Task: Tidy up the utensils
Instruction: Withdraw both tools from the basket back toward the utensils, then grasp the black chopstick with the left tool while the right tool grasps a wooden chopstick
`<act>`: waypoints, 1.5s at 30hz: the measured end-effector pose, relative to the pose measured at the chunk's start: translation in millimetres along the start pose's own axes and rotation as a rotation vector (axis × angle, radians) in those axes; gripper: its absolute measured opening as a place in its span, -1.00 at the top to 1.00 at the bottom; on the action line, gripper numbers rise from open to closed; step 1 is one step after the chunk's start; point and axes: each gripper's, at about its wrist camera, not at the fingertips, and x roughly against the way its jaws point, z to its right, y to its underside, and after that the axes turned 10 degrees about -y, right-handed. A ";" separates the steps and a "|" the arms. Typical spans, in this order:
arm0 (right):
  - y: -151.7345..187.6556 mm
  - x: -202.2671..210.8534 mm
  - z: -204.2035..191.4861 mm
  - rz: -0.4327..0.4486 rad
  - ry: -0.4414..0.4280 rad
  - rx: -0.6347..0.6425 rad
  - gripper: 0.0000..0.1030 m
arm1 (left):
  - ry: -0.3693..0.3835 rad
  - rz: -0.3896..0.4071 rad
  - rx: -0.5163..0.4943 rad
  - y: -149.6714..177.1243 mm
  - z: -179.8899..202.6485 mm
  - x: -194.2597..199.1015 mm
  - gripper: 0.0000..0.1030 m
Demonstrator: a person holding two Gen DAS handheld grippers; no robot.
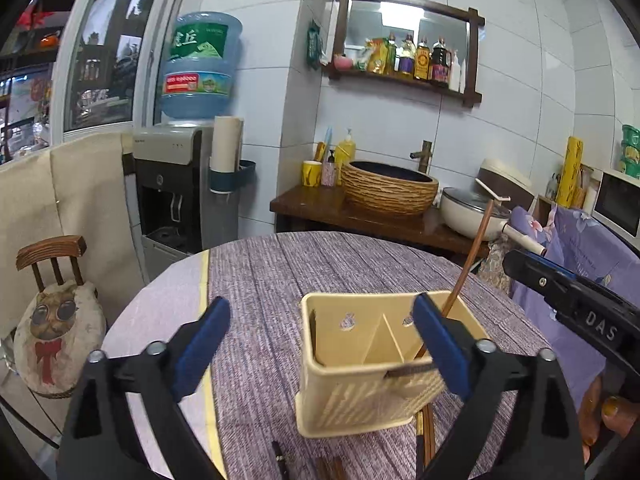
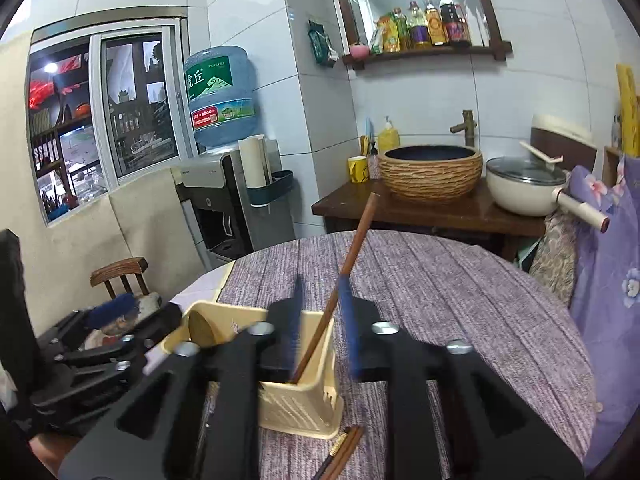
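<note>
White tiled walls (image 1: 400, 128); sliding window (image 2: 108, 116) left; wooden wall shelf (image 1: 404, 76) with bottles; water dispenser (image 1: 172, 184); woven basin (image 1: 390, 192) on dark cabinet (image 1: 320, 208); small wooden chair (image 1: 52, 256).

Both claws (image 1: 320, 344) (image 2: 324, 320) agape, angled downward

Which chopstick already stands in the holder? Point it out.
The single brown chopstick leaning upright in the cream holder, its right-hand compartment, between the right gripper fingers. The other chopsticks lie flat on the table before the holder.
</note>
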 end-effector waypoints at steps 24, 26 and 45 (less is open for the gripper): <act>145.2 3.5 17.9 -0.361 0.193 -0.105 -0.89 | -0.156 -0.243 -0.063 111.9 -37.2 26.4 -0.90; 150.8 4.3 20.2 -0.376 0.198 -0.131 -0.89 | -0.166 -0.264 -0.076 118.9 -37.7 25.8 -0.90; 159.8 -32.6 29.9 -0.478 0.166 -0.268 -0.13 | -0.114 -0.421 -0.015 132.9 -46.6 4.9 -0.52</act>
